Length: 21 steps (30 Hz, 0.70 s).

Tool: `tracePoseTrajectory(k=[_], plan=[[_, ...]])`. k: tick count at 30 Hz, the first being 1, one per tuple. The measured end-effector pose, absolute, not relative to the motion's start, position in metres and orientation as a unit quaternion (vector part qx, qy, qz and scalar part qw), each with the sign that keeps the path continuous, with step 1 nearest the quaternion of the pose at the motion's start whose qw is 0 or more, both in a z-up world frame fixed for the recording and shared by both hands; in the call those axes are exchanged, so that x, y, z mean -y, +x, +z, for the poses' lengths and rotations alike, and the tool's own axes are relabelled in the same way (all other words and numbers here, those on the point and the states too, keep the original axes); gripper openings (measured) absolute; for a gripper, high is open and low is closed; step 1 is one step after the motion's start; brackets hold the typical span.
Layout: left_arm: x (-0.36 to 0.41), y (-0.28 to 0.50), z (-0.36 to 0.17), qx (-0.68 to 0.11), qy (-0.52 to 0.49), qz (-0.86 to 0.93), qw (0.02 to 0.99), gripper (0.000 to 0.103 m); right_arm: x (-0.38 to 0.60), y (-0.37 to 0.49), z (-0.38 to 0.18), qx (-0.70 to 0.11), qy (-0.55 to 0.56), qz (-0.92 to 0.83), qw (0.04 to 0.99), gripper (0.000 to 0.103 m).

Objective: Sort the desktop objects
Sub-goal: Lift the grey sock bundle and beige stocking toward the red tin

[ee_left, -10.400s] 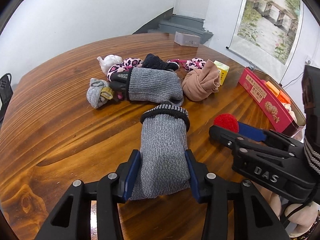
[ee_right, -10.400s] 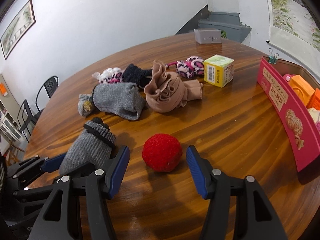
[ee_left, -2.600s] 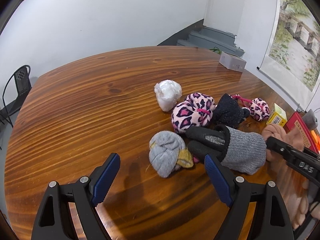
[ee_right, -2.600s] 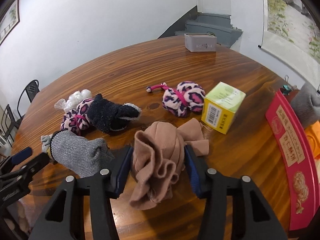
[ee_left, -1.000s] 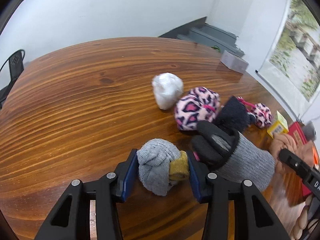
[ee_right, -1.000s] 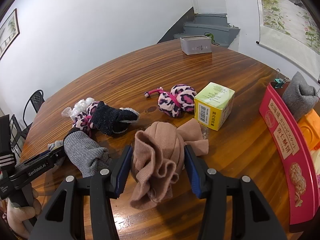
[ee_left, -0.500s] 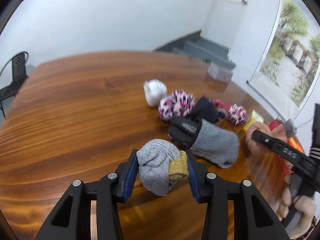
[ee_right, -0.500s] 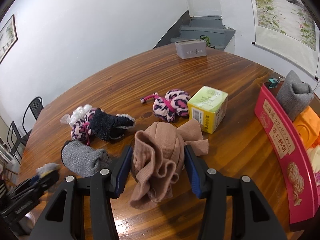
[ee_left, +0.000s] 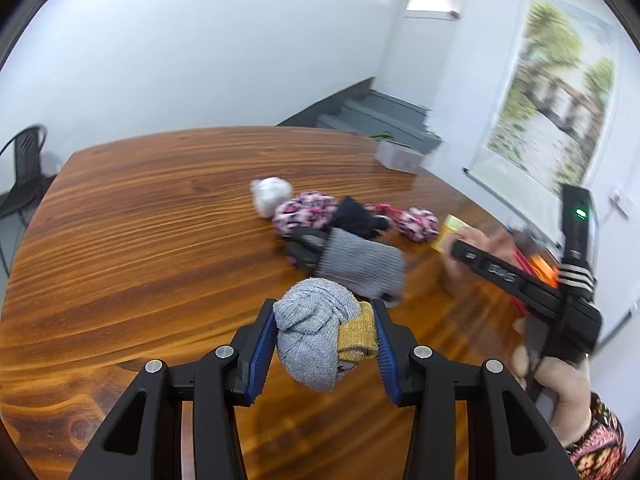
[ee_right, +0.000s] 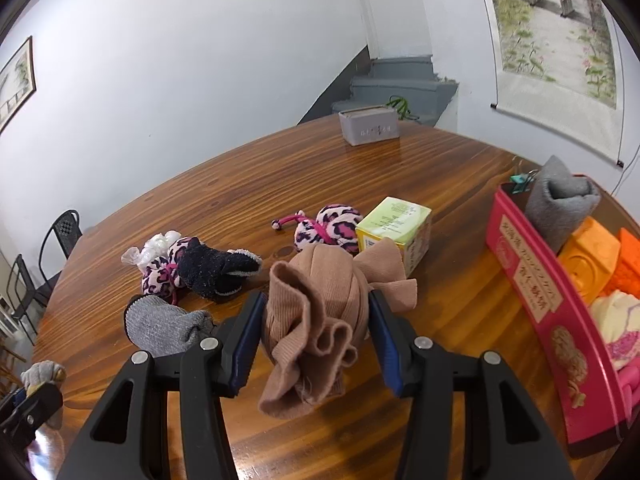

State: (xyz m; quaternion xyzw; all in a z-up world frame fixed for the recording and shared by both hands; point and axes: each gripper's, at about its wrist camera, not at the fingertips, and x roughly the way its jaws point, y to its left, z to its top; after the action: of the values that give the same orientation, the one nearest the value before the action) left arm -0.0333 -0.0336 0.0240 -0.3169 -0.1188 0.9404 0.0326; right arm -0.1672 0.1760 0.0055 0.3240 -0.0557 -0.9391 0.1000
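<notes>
The left gripper (ee_left: 325,342), open seconds ago, now clamps the grey sock ball (ee_left: 310,340) and carries it off the table (ee_left: 140,248).

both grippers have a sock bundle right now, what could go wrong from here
1. The left gripper pinches the grey and yellow sock ball near its top; most of it hangs below the pads and might slip out.
2. The tan sock bundle in the right gripper trails loose folds that could snag the yellow box.
3. The red box already looks crowded, so either bundle may perch on top and roll out.
</notes>
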Motion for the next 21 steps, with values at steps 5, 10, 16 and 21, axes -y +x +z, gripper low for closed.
tracePoseTrajectory(k=[5,10,16,21], plan=[[0.019,-0.027,0.031,0.101,-0.308,0.944,0.058,0.047,-0.181,-0.154,0.002,0.053,0.322,-0.941,0.089,0.056],[0.022,-0.021,0.031,0.104,-0.308,0.943,0.066,0.047,-0.189,-0.139,0.0,0.055,0.315,-0.945,0.072,0.056],[0.023,-0.012,0.033,0.103,-0.304,0.944,0.069,0.047,-0.198,-0.119,0.0,0.07,0.311,-0.945,0.067,0.056],[0.026,-0.007,0.038,0.101,-0.299,0.946,0.068,0.047,-0.192,-0.108,0.002,0.059,0.305,-0.948,0.072,0.056]])
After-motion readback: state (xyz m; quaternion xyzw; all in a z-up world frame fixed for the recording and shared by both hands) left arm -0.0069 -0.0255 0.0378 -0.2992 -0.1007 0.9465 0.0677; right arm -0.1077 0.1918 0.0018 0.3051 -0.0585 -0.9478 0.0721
